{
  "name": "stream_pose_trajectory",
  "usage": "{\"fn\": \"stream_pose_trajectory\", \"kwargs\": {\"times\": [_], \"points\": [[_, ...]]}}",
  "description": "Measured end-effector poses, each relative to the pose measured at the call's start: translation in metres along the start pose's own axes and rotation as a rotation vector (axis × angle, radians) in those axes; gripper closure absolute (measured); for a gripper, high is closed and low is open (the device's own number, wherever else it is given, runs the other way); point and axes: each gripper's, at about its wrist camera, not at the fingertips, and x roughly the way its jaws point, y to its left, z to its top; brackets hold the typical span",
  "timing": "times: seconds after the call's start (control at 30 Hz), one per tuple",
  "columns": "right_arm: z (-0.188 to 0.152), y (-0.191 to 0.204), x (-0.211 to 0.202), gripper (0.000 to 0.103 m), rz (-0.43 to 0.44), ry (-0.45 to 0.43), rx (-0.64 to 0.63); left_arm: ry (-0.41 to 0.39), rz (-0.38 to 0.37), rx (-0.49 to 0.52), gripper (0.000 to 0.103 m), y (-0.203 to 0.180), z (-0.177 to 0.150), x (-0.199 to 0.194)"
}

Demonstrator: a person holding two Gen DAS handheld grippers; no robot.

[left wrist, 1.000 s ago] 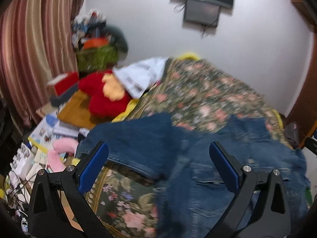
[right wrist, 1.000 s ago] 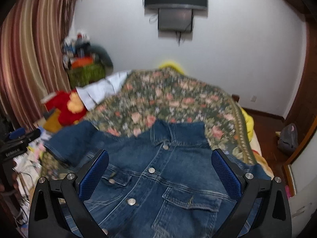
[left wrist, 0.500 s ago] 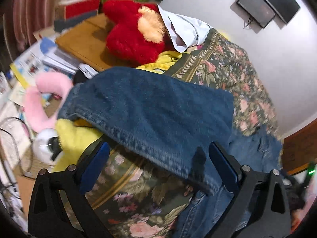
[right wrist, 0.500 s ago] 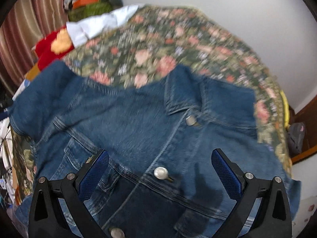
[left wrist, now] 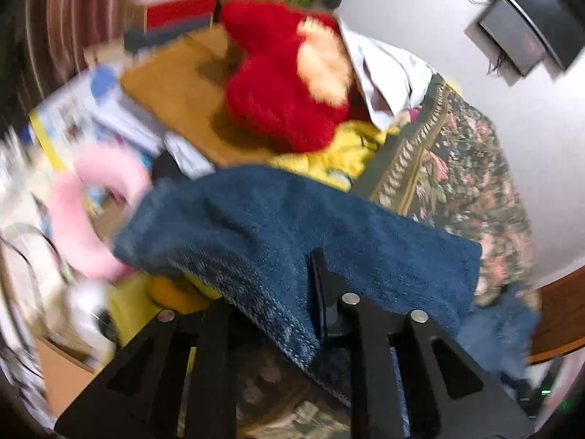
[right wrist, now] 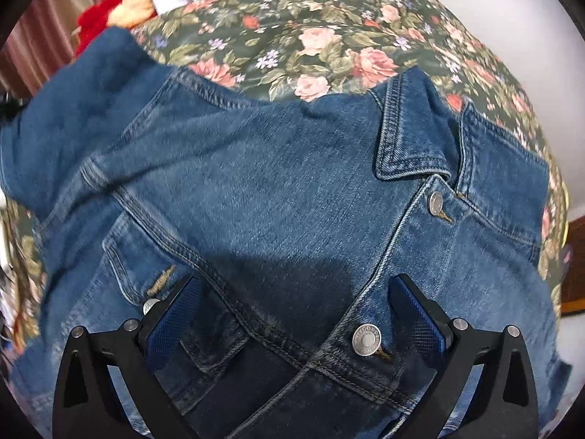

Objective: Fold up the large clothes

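Denim jacket (right wrist: 278, 190) fills the frame centre on the floral bed (right wrist: 329, 29); left hand-held gripper (left wrist: 278, 314) pinches its sleeve (left wrist: 292, 226), right hand-held gripper (right wrist: 292, 314) is spread above it.

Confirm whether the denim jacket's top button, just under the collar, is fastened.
No: the top button of the denim jacket sits bare on the placket under the collar, with nothing buttoned over it.

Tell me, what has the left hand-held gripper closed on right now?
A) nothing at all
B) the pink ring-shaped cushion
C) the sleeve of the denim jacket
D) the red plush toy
C: in the left wrist view the left hand-held gripper has its fingers drawn together over the edge of the denim jacket sleeve, with blue fabric draped between them.
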Motion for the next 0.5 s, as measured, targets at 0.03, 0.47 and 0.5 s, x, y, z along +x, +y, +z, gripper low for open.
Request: {"fn": "stream_pose_trajectory", "kwargs": {"times": [0.03,0.47,0.5], "points": [[-0.001,0.0,-0.001,0.0,0.003,-0.001,-0.002,-0.026,0.016,0.028,0.092,-0.005,0.002,-0.007],[-0.023,-0.058,-0.074,0.0,0.118,-0.103,0.17,-0.324,-0.146,0.455,0.095,-0.169,-0.022,-0.127],[-0.027,-0.066,-0.082,0.0,0.116,-0.118,0.185,-0.316,-0.169,0.491,0.095,-0.186,-0.03,-0.129]]}}
